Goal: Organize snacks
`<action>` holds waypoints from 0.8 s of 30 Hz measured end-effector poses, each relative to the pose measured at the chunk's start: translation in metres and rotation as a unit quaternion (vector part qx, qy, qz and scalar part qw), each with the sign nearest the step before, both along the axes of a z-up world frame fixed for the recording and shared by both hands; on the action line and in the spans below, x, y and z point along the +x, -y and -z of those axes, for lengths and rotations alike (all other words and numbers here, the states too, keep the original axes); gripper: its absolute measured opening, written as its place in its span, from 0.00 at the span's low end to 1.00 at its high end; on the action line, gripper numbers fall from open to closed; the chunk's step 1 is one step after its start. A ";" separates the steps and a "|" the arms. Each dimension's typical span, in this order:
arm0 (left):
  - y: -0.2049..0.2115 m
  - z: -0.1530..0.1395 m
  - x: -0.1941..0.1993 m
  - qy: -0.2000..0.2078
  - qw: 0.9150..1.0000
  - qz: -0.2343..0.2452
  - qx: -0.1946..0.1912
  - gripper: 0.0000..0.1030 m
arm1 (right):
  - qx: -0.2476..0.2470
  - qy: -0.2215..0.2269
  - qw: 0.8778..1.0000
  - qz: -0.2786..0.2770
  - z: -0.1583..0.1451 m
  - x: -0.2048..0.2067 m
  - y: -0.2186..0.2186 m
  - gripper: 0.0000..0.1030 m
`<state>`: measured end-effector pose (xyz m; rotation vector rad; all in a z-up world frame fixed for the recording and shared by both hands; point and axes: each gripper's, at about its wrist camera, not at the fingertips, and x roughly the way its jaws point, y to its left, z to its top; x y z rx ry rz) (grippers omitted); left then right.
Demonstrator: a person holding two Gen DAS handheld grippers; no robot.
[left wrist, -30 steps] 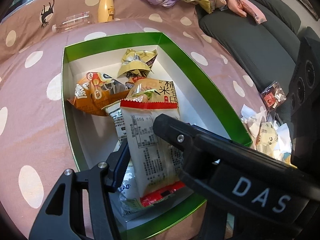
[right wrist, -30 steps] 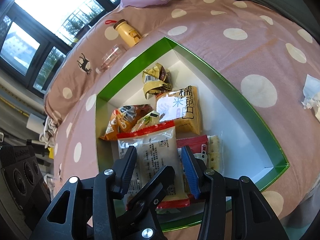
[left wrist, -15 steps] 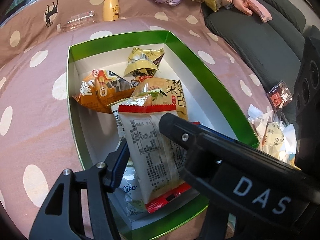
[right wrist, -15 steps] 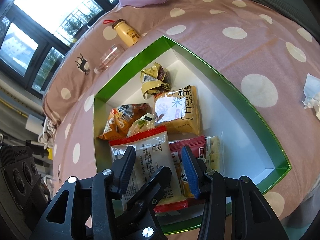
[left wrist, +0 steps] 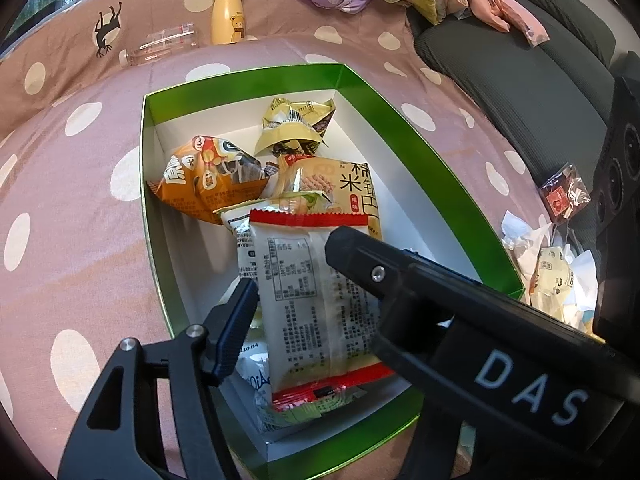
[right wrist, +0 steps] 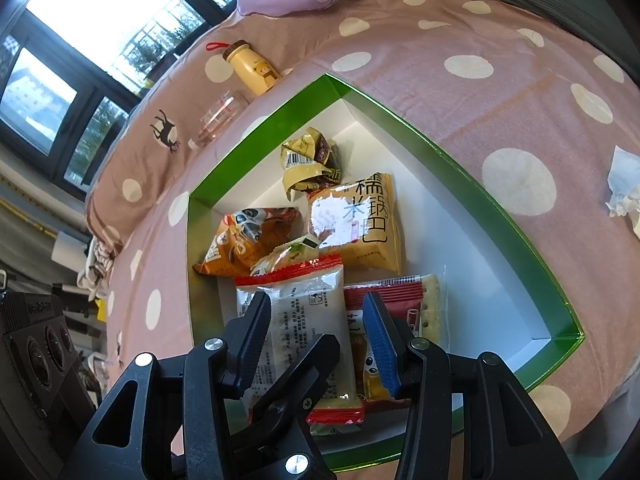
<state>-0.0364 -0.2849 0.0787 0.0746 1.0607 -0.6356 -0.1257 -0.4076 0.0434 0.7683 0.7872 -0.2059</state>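
A green box (left wrist: 400, 128) (right wrist: 480, 200) with a white inside lies on the spotted bedcover. A white packet with red ends (left wrist: 296, 312) (right wrist: 304, 312) rests on top of the other snacks in it. My left gripper (left wrist: 316, 300) straddles that packet with its jaws opening. Its visible finger (left wrist: 236, 320) stands just clear of the packet's left edge. The other gripper's black body hides its second finger. My right gripper (right wrist: 316, 308) hovers open above the same packet and presses on nothing. An orange bag (left wrist: 200, 192) (right wrist: 248, 240), a yellow rice-cracker bag (left wrist: 352, 188) (right wrist: 360, 224) and a gold wrapper (left wrist: 292, 124) (right wrist: 308, 164) lie behind.
A yellow bottle (left wrist: 228, 16) (right wrist: 252, 68) and a clear bottle (left wrist: 160, 44) (right wrist: 218, 120) lie beyond the box. Crumpled tissue and wrappers (left wrist: 552, 264) (right wrist: 624, 184), a small red snack (left wrist: 564, 196) and a black speaker (left wrist: 620, 152) sit to the right. A grey cushion (left wrist: 520, 80) is behind.
My left gripper's visible finger has drawn away from the white packet's left edge, which it touched before. The packet has settled slightly into the box. The right gripper has kept still.
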 end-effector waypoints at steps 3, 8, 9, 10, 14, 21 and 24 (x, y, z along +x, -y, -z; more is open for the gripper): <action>-0.001 0.000 -0.001 0.001 1.000 -0.005 -0.003 0.61 | 0.003 0.005 1.000 -0.001 0.000 -0.001 0.000 0.49; -0.005 -0.004 -0.002 -0.003 1.000 -0.010 -0.015 0.65 | -0.004 0.028 1.000 -0.003 -0.007 -0.006 -0.004 0.65; -0.006 -0.006 -0.002 0.000 1.000 -0.011 -0.015 0.66 | -0.008 0.031 0.999 -0.001 -0.008 -0.006 -0.005 0.69; -0.008 -0.008 -0.003 0.004 1.000 -0.014 -0.014 0.71 | -0.011 0.033 0.999 0.001 -0.010 -0.007 -0.005 0.72; -0.014 -0.018 -0.011 0.026 0.999 -0.021 -0.016 0.73 | -0.016 0.049 0.999 0.000 -0.016 -0.011 -0.008 0.73; -0.032 -0.047 -0.028 0.091 0.995 -0.047 -0.008 0.84 | -0.033 0.106 0.994 -0.012 -0.041 -0.028 -0.021 0.80; -0.042 -0.058 -0.034 0.111 0.992 -0.062 -0.005 0.94 | -0.039 0.119 0.992 -0.012 -0.049 -0.035 -0.025 0.81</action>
